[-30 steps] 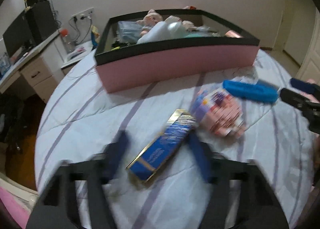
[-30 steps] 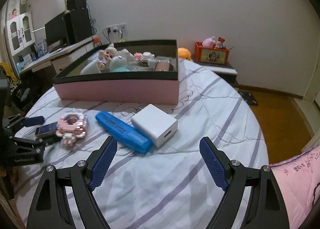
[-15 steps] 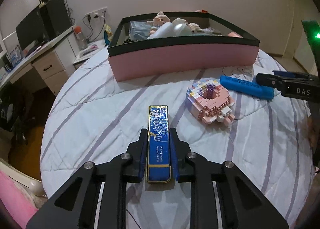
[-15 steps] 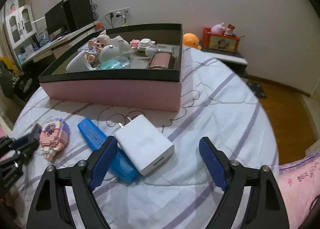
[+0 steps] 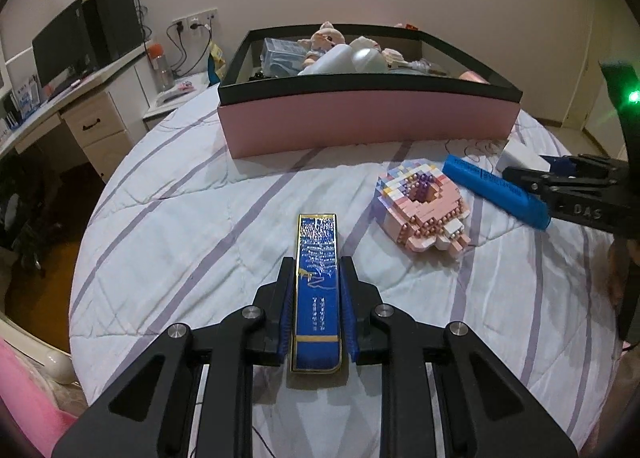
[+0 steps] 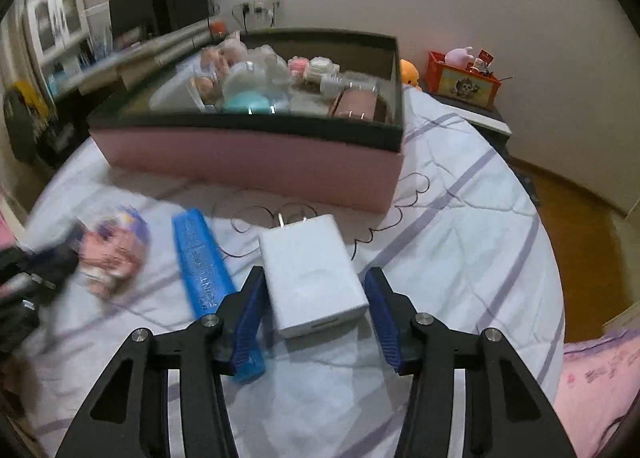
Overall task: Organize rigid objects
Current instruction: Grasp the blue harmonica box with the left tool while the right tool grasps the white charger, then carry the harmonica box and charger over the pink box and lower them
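Note:
My left gripper (image 5: 317, 290) is shut on a long blue and gold box (image 5: 317, 286) that lies on the striped bedcover. A pink toy-brick model (image 5: 424, 209) and a blue case (image 5: 496, 189) lie to its right. My right gripper (image 6: 314, 298) is open with its fingers on either side of a white charger block (image 6: 312, 274), not touching it. The blue case (image 6: 204, 270) lies just left of the charger and the brick model (image 6: 112, 254) further left. The pink storage box with a black rim (image 5: 368, 125) (image 6: 248, 157) stands behind, holding several toys and bottles.
A thin black cable (image 6: 372, 225) runs from the charger across the cover. A desk with a monitor (image 5: 68, 53) stands at the left. An orange toy bin (image 6: 464, 77) sits on a low shelf at the right. Wooden floor (image 6: 580, 234) lies past the bed's edge.
My left gripper closed on the blue and gold box, which was turned in line with the fingers. My right gripper moved forward over the charger and its fingers narrowed around it.

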